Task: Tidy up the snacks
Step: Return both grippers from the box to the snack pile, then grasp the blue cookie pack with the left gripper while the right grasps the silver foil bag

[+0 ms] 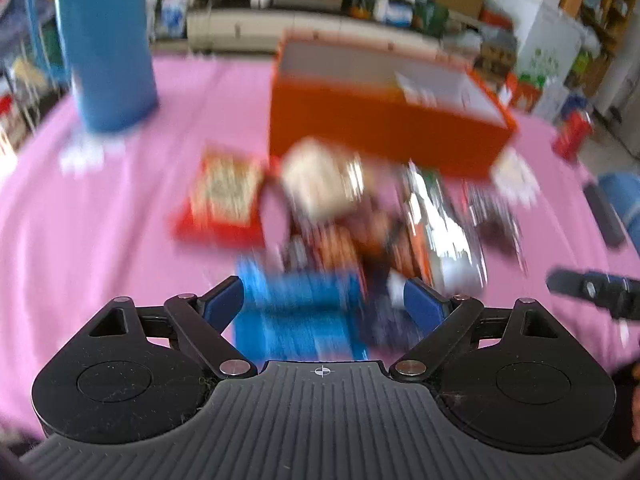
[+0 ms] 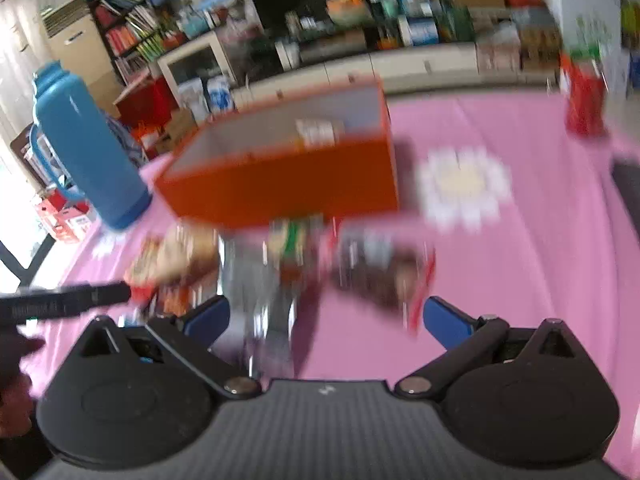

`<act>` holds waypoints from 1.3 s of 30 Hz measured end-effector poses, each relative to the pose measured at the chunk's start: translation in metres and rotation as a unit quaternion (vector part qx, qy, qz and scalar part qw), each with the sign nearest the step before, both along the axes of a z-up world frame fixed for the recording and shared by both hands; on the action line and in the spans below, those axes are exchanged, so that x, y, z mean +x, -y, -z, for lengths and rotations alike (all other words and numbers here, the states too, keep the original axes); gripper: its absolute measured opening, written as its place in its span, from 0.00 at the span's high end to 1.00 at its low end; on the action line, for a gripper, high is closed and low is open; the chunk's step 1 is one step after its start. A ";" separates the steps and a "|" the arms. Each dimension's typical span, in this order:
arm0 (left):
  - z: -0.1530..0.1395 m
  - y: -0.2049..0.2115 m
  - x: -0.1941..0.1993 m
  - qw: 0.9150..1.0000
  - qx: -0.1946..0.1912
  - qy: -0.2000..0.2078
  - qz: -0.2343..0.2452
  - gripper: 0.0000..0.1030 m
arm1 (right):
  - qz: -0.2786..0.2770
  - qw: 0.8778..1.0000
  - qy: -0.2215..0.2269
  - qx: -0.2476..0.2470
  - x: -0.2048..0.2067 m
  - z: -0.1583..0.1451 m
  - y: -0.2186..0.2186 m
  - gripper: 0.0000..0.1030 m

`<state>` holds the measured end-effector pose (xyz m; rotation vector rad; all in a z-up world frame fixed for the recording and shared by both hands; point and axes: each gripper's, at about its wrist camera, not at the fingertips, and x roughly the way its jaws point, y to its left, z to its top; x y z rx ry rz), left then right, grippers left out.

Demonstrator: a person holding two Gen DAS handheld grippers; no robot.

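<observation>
In the left wrist view, a smooth blue plastic flask (image 1: pixel 106 40) stands at upper left on the pink cloth counter (image 1: pixel 100 240), crinkly snack packets (image 1: pixel 320 216) lie at centre before the rectangular orange box (image 1: pixel 380 128), and both left gripper (image 1: pixel 324 300) and right gripper (image 2: pixel 326 316) have fingers apart, clamping nothing.

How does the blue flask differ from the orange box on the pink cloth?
The blue flask stands tall, round and narrow with a side handle; the orange box sits low, wide and rectangular. The flask has its cap on, while the box is open-topped, showing a pale inside with something in the far corner, too blurred to name. The flask stands at the table's edge; the box sits just behind the snack packets. Both rest upright on the pink cloth.
</observation>
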<state>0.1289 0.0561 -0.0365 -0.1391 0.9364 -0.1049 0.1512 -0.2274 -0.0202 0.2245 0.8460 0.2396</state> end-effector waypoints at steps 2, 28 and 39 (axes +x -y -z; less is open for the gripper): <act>0.009 0.012 -0.011 1.000 -0.007 -0.021 0.016 0.40 | 0.006 1.000 -0.017 0.003 -0.017 0.009 0.005 0.01; 0.021 0.142 0.046 0.989 -0.034 -0.017 0.144 1.00 | 0.091 0.994 -0.037 0.053 -0.023 0.023 0.083 0.00; -0.001 0.092 -0.020 0.991 0.045 0.026 0.127 0.46 | 0.090 0.995 -0.031 0.031 -0.025 0.018 0.083 0.00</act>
